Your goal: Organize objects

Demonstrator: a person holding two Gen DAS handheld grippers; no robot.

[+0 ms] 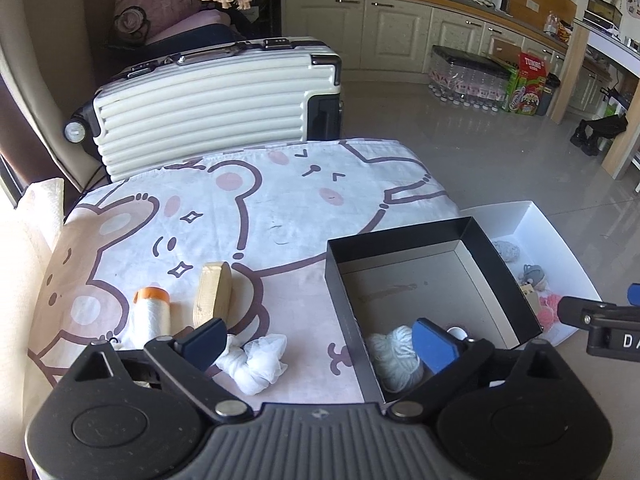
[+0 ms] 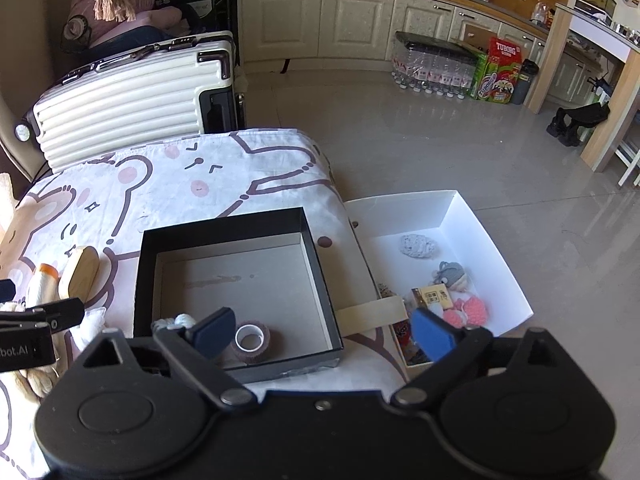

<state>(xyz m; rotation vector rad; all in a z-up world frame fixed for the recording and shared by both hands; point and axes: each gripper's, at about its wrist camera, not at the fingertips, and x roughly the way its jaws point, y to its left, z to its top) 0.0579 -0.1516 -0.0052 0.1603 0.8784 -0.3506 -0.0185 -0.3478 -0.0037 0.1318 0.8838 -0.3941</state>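
Observation:
A black box [image 1: 496, 256] [image 2: 224, 224] stands open on the cartoon-print cloth [image 1: 260, 200]. It holds a pale yarn ball [image 1: 394, 354] and a brown tape roll [image 2: 252, 340]. On the cloth to its left lie a wooden block [image 1: 214, 294], an orange-capped white roll [image 1: 152, 312] and a knotted white cloth [image 1: 260, 360]. My left gripper [image 1: 320, 344] is open and empty, above the box's left wall. My right gripper [image 2: 324, 334] is open and empty, above the box's right front corner.
A white box [image 2: 480, 240] right of the table holds small knitted toys [image 2: 452, 276], a grey yarn piece [image 2: 418, 246] and a small card box [image 2: 434, 298]. A white suitcase [image 1: 216, 100] stands behind the table. Bottles and cartons [image 2: 452, 68] stand by the cabinets.

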